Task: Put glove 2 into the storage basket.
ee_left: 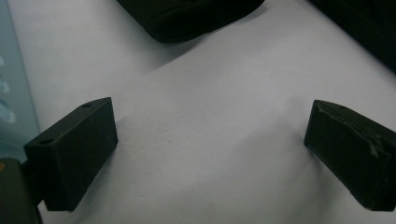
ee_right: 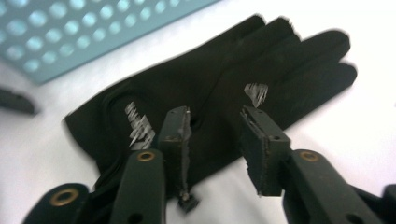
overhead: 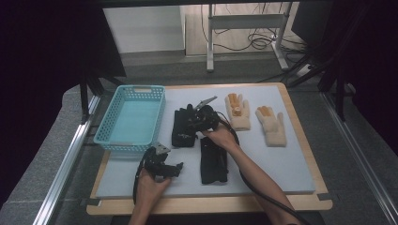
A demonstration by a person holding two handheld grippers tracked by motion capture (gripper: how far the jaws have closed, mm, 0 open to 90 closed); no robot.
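A black glove (overhead: pixel 182 131) with white print lies flat on the grey mat (overhead: pixel 281 164), just right of the blue basket (overhead: pixel 129 119). My right gripper (overhead: pixel 197 123) hovers over it. In the right gripper view its jaws (ee_right: pixel 217 116) stand partly apart above the palm of the black glove (ee_right: pixel 261 70), with nothing pinched between them. A second black glove (overhead: pixel 213 164) lies nearer the front. My left gripper (overhead: pixel 171 167) rests low over the mat at the front left. Its jaws (ee_left: pixel 210 135) are wide open with bare mat between them.
Two cream gloves (overhead: pixel 238 112) (overhead: pixel 272 126) lie side by side at the back right of the mat. The basket holds nothing. Its wall shows at the left edge of the left gripper view (ee_left: pixel 11 93) and at the top of the right gripper view (ee_right: pixel 93 32). Metal rails flank the board.
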